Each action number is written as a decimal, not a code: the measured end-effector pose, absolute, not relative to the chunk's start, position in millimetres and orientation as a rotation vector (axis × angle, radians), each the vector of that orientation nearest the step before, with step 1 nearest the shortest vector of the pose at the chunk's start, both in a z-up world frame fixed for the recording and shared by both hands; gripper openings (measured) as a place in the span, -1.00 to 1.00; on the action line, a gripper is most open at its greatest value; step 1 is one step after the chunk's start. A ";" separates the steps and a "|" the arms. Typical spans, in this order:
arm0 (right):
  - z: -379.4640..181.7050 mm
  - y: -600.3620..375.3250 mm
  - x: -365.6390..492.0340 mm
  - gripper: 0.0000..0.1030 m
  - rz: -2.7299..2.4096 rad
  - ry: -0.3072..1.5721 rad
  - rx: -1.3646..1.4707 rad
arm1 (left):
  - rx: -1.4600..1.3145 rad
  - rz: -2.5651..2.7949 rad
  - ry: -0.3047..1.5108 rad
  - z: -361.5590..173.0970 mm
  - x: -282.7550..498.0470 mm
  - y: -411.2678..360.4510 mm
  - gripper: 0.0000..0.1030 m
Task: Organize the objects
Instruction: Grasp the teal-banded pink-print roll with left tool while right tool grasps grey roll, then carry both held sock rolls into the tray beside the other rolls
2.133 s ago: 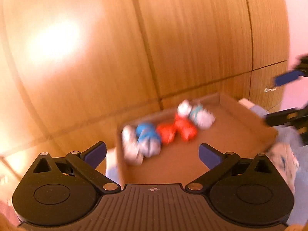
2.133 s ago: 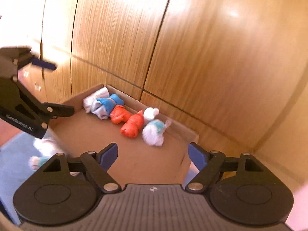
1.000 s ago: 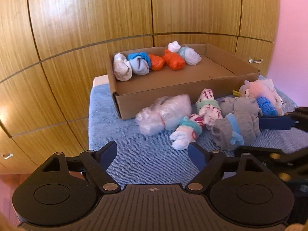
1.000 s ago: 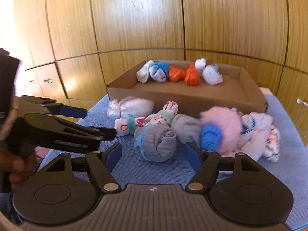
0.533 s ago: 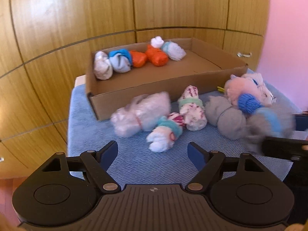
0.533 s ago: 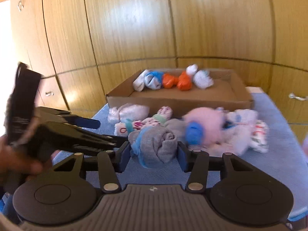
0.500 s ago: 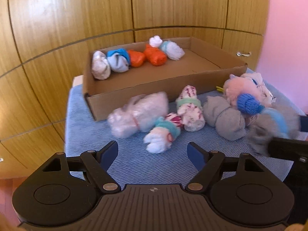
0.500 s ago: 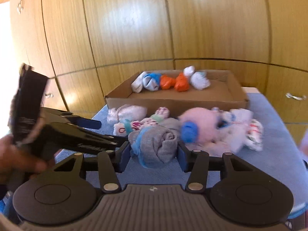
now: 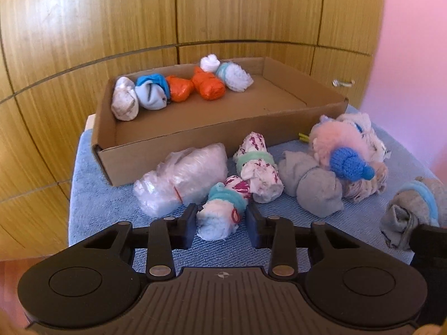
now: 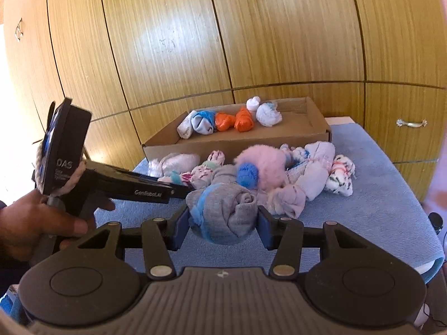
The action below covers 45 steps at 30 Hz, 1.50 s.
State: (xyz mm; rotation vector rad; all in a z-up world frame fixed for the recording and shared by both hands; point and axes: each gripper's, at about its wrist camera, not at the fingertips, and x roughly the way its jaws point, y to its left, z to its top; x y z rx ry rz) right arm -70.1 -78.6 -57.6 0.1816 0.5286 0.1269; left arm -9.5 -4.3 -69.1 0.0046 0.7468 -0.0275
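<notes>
I have the left hand-held gripper closing on a white rolled sock bundle with a teal band. Its jaws have just been narrowing and now sit against the bundle's sides near the front edge of the blue towel-covered table. My right hand-held gripper is clamped on a grey rolled sock bundle with a blue band, which looks lifted slightly clear of the towel.

To do this step well, I judge each bundle should be squeezed across its middle so it does not unroll. It should then be raised over the near wall of the shallow brown cardboard box at the back edge and set beside the row inside.

In the box I count six bundles along the far wall: two orange, one blue and three whitish. On the towel the heap overlaps, so I cannot count it exactly.
</notes>
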 end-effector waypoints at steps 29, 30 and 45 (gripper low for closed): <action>-26.3 -98.3 -31.0 -0.09 0.176 0.405 0.155 | 0.008 0.068 0.695 -2.3 -8.5 -6.6 -0.17; -25.4 -99.2 -28.9 -0.09 0.178 0.397 0.155 | 0.004 0.067 0.697 -1.1 -3.7 -6.2 -0.17; -16.5 -125.0 40.5 -0.09 0.208 0.419 0.032 | 0.027 0.106 0.726 -7.2 75.3 32.1 -0.16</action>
